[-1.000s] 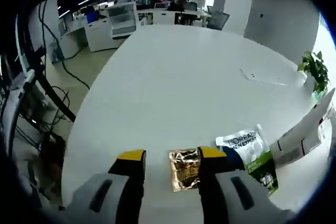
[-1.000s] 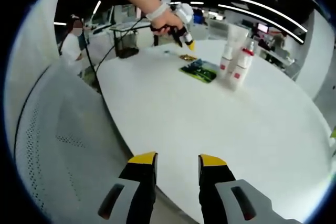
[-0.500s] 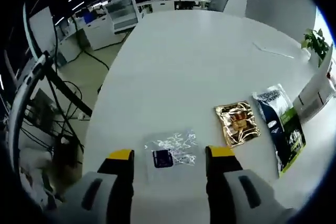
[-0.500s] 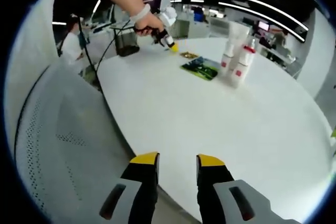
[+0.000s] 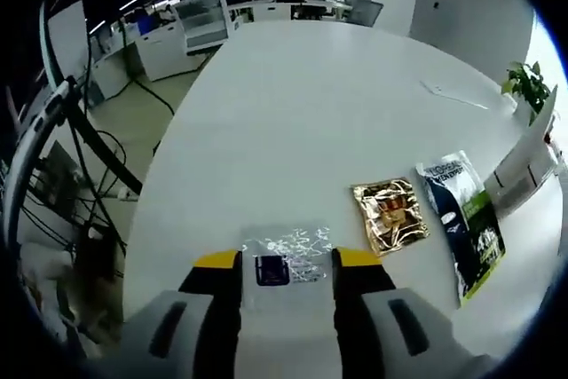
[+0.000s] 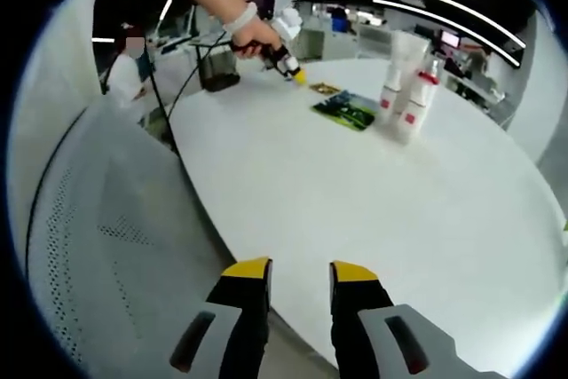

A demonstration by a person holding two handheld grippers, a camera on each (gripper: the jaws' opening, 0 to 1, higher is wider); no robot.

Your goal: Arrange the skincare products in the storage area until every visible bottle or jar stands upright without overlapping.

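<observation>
Here the left gripper (image 5: 286, 259) hovers low over the white table (image 5: 302, 104), and the clear sachet (image 5: 286, 255) lies flat directly between its two yellow tips, with its dark label in the middle of the gap. The jaws stand apart on either side of the sachet and I judge they do not yet press it, so this gripper is released and holds nothing. The long axis of the sachet runs across the gap, from one jaw toward the other, so a closing move would meet its short edges; whether a thin flat packet can be caught this way is uncertain. A little farther, to the right, lie the gold sachet (image 5: 389, 215) and then the L'Oreal sachet (image 5: 461, 219), both flat, close beside each other without overlapping. In the right gripper view, the right gripper (image 6: 298, 270) hangs at the near edge of the table, jaws parted and empty, well apart from all products. Far across the table stand the white bottles (image 6: 406, 90), upright in a tight group, with the green packet (image 6: 348, 110) flat just beside them. The left gripper is clearly the nearer one to the sachets.
</observation>
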